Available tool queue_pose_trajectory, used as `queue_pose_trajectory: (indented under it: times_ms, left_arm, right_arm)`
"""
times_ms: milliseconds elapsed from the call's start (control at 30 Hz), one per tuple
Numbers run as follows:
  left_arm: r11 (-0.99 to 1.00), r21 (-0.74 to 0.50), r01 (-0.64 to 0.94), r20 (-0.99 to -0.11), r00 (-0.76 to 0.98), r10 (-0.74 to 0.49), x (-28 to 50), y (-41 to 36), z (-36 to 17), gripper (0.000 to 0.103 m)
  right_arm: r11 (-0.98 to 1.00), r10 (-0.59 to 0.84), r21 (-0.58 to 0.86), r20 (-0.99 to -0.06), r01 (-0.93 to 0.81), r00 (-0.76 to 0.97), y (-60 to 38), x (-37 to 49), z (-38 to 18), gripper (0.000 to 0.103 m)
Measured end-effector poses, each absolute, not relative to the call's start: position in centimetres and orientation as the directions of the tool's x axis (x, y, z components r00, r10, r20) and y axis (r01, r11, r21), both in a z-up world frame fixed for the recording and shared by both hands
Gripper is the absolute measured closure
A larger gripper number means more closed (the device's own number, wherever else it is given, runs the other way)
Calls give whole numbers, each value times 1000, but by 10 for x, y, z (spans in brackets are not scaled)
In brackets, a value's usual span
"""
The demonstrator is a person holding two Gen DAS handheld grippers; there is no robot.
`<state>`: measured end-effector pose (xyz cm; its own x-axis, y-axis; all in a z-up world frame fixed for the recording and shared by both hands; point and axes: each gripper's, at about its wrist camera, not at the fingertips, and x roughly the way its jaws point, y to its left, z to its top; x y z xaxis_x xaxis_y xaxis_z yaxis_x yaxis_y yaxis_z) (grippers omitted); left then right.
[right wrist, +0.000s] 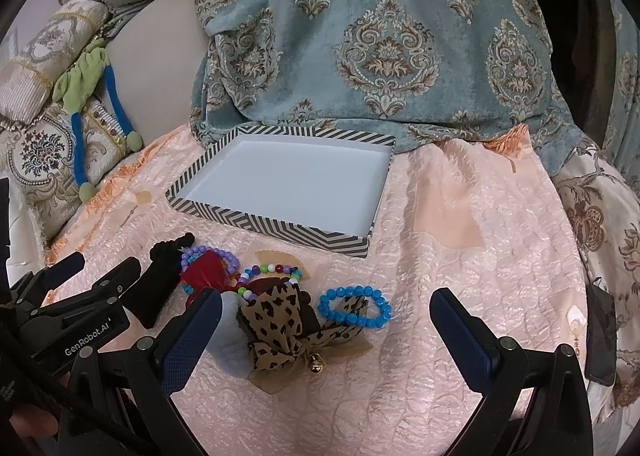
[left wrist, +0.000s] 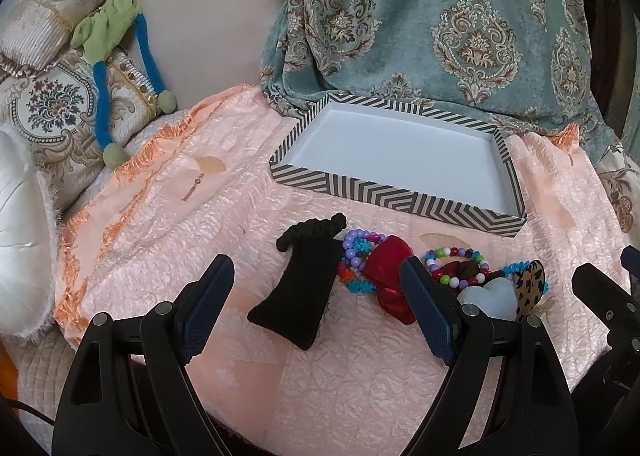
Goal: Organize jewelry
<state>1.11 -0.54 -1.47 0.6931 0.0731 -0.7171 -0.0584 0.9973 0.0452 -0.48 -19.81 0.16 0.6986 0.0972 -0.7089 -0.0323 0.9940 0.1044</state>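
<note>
Both claws were spread wide and holding nothing; the tray had nothing in it yet.

Your left claw (left wrist: 316, 308) had the black pouch (left wrist: 298, 284) lying right between its fingers, long axis running up and slightly right from the claw, cinched neck at the far end. The red scrunchie (left wrist: 386, 280) and purple bead bracelet (left wrist: 360, 244) sat just inside its right finger. Your right claw (right wrist: 328, 332) had the leopard bow (right wrist: 280, 324) just inside its left finger and the blue bead bracelet (right wrist: 356, 306) lying flat, near centre, slightly ahead. The striped tray (right wrist: 276, 226) lay ahead and left of the right claw, ahead and right of the left. My read: left was better placed for the pouch, right for the blue bracelet; the fingers would need to cross the pouch's short axis.
</note>
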Motion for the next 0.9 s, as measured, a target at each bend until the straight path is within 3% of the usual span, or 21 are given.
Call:
queue_pose_trajectory:
  times_ms: [900]
  left_arm:
    - [995, 46, -90, -721, 686, 95, 12, 6, -16, 18]
  right_arm:
    - [996, 90, 75, -707, -53, 701, -194, -6, 1, 0]
